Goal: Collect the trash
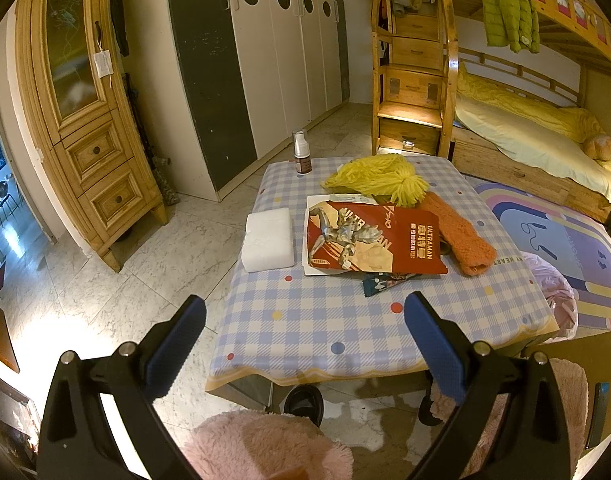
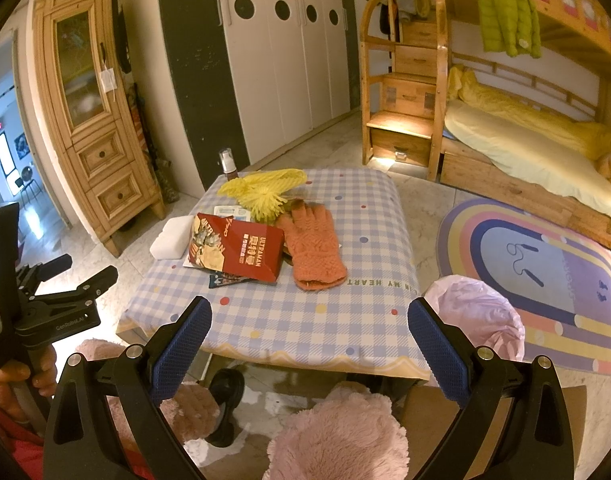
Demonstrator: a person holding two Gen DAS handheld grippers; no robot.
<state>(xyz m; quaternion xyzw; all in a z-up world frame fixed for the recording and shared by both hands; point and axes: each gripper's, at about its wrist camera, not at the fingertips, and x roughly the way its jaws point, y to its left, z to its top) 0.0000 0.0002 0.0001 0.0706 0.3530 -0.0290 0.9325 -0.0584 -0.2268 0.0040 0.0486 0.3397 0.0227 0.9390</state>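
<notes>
Both claws are held back at the near edge of the low table with the blue-and-white checked cloth (image 1: 305,320), above the person's knees. The left gripper (image 1: 305,320) is spread wide with nothing between its blue pads, and the right gripper (image 2: 309,320) is likewise released and empty.

The likely trash lies mid-table, straight ahead of both claws: a crumpled red foil snack bag (image 1: 373,236) printed "ULTRAMAN" with a silver figure, resting on a white sheet, with a small dark wrapper (image 1: 385,282) poking out from under its near edge. In the left wrist view the bag's long axis runs left to right across the table, roughly square to the reach. A white foam block (image 1: 269,238) sits just left of it, an orange knitted glove (image 2: 313,248) just right, and a yellow foam fruit net (image 2: 265,192) at the far side, beside a small brown pump bottle (image 1: 302,154).

The pink plastic bin liner (image 2: 477,320) stands on the floor off the table's near right corner, close to the right claw, so the right hand seems better placed for dropping and either for picking.

"IN MY HEART" can be read on the cloth hem, and "GenRobot.AI" on the left tool body as seen by the right wrist camera.
</notes>
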